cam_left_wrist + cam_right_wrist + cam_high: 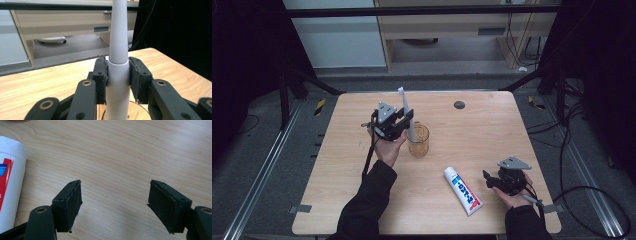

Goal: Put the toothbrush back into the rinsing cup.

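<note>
Electric toothbrush (117, 75) stands upright, clamped in my left tool (398, 126) above the glass cup (419, 141) on the counter (472, 135); next I lower it inside, right tool (115, 202) wide beside the toothpaste (463, 190).

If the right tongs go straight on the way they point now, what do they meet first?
Probably the bare wooden table: the open right tongs point down at it with nothing between them. The toothpaste tube lies off to the side of that line, though depth is hard to judge.
</note>
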{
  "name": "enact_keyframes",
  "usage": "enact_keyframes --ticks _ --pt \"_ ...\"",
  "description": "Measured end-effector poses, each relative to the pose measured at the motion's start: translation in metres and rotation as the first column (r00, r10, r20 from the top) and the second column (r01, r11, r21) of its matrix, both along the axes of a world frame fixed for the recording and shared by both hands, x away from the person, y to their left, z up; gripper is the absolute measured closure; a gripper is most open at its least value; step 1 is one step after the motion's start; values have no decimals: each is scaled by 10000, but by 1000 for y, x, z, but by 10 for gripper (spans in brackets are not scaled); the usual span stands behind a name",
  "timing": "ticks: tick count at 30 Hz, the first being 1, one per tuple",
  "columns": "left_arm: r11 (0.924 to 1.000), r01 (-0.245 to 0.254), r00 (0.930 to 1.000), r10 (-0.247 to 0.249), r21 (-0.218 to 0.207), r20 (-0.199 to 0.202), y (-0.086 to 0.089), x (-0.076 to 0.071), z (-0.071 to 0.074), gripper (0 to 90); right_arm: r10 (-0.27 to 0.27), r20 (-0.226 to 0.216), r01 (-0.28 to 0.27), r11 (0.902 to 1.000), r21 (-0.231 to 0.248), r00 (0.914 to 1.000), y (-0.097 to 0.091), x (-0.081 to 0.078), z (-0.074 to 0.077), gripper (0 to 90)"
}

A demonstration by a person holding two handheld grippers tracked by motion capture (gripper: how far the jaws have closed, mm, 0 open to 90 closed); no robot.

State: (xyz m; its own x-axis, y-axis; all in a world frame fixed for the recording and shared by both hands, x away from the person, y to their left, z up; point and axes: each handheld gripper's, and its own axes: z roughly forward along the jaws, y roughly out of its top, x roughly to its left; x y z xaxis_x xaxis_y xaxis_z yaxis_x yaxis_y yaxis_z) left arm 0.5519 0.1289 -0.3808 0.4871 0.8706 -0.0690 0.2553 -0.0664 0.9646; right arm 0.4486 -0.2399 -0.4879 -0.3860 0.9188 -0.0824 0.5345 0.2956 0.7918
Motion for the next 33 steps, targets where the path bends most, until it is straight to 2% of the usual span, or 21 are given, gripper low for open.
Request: enact_keyframes --ticks 10,23,33 --pt "9991 137 9995 -126 398 -273 -2 1 -14 679 -22 -1 22 10000 0 10000 0 0 0 268" --pt "9934 451 9974 -389 1053 -600 -8 1 -34 678 -24 13 24 10000 27 10000 1 -1 0 268" --pt "9927 460 9970 -386 1118 -666 -6 0 -40 676 -9 4 9 10000 -36 10000 1 0 0 268"
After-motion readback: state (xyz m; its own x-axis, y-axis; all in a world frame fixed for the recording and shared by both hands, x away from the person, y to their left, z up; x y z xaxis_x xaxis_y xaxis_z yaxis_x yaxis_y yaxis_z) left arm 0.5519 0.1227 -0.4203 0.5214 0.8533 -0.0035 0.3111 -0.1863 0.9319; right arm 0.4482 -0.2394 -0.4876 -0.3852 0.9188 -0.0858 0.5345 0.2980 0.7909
